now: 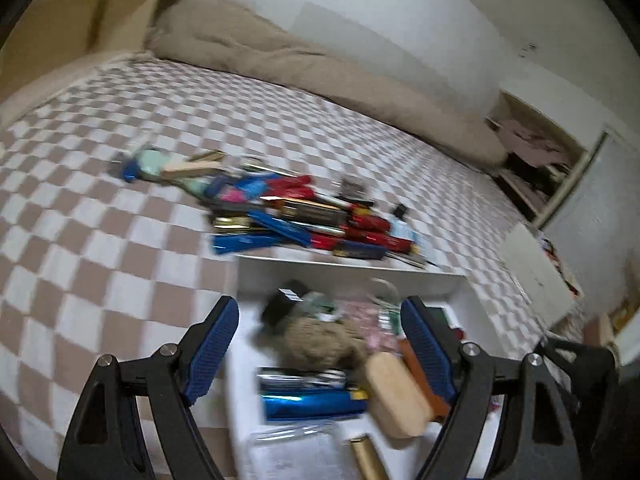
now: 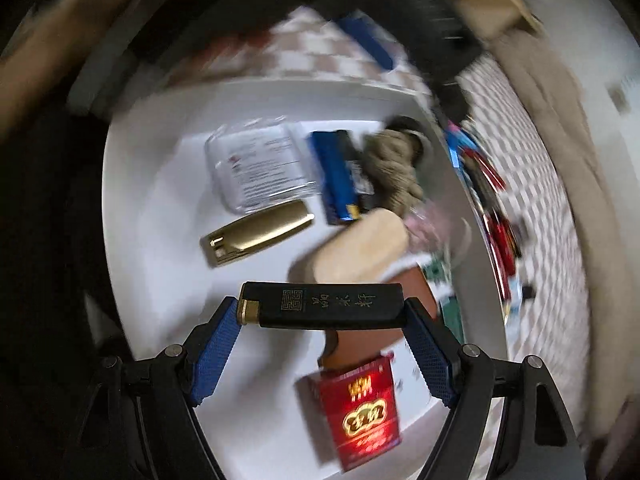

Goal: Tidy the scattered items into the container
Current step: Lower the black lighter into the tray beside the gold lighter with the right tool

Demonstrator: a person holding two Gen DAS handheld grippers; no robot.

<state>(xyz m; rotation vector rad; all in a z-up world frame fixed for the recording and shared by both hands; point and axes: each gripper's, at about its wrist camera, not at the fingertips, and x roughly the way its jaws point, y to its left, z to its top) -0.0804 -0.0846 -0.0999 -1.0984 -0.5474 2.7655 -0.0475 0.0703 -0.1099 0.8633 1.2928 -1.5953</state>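
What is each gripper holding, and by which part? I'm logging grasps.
The right gripper clamps a black box with gold lettering by its two short ends. The left gripper holds nothing.

Left gripper: black frame; blue textured pads; silver screws.

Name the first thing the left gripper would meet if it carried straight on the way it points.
Probably the beige knitted bundle in the white container: it lies between the open fingers of the left gripper. The blur leaves depth uncertain.
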